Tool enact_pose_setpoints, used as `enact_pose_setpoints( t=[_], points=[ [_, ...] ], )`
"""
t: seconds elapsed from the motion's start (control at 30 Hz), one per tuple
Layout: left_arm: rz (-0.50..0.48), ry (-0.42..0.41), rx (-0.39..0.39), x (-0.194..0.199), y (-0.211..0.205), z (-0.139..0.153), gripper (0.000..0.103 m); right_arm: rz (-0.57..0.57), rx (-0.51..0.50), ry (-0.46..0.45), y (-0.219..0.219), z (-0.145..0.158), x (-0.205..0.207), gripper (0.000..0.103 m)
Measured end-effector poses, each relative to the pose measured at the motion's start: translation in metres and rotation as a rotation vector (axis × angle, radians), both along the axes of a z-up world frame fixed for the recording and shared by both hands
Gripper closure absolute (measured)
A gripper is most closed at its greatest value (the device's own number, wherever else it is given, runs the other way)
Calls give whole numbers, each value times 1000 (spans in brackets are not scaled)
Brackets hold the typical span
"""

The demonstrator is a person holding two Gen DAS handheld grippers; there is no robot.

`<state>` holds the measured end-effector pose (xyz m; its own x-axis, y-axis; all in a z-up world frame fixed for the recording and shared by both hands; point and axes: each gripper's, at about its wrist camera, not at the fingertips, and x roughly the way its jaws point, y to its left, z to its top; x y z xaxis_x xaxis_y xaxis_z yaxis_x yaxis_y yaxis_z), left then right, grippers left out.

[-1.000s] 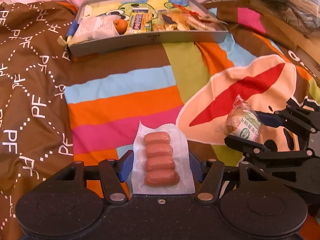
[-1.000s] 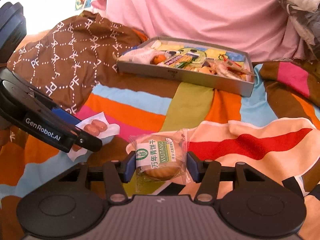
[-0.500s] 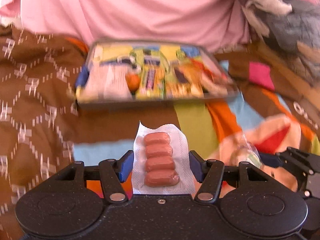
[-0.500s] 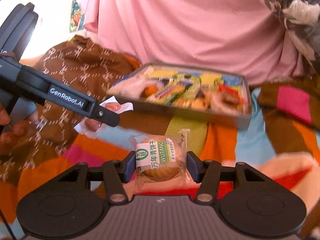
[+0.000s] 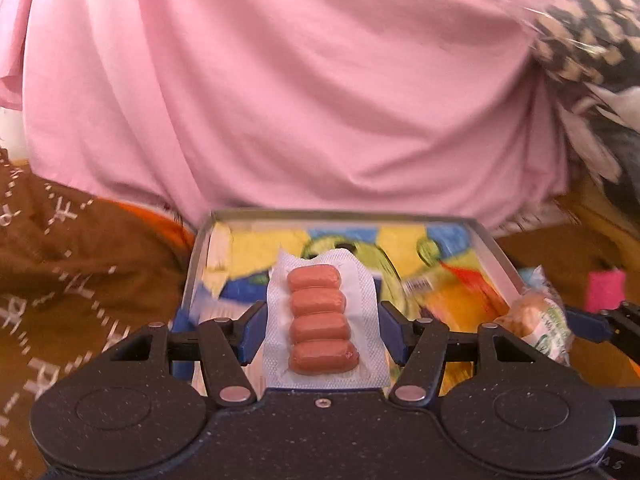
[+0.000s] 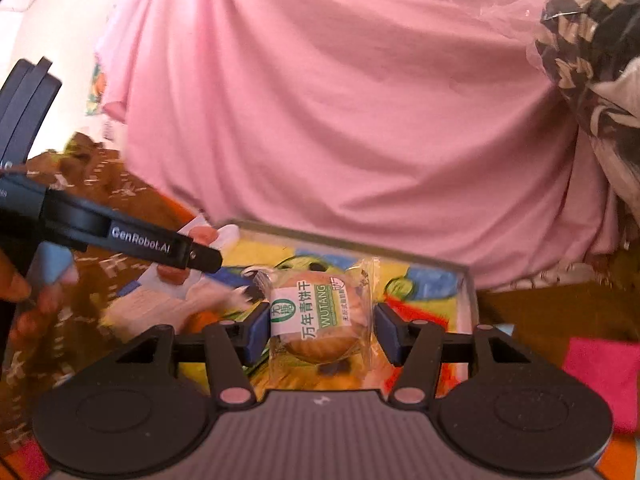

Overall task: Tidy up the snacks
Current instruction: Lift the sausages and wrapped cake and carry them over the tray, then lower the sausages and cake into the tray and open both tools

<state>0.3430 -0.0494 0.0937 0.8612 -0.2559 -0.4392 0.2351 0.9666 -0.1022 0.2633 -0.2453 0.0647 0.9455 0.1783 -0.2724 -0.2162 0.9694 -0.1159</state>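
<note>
Both tongs have come from low over the bed to hang above the open tray (image 5: 492,248), so release looks near. Left wrist view: my left tongs (image 5: 322,328) clamp the sausage pack (image 5: 322,320), long axis pointing away toward the tray's far wall. Right wrist view: my right tongs (image 6: 320,326) clamp the biscuit packet (image 6: 320,316), its label text running crosswise

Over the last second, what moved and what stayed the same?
Both grippers carried their snacks forward from the striped blanket to over the tray. The left gripper stays shut on the sausage pack, the right gripper on the wrapped biscuit. Nothing released yet.
</note>
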Motion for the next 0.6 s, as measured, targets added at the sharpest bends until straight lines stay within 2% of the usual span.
enact_pose_setpoints(
  t=[0.27,0.6],
  points=[
    [19,-30,-48,52,-7,-18,42,-56,-28,14,-5,-14,38,43],
    [7,15,-75,70,-12,-45,42,-43,-81,50,5,-34,63,43]
  ],
)
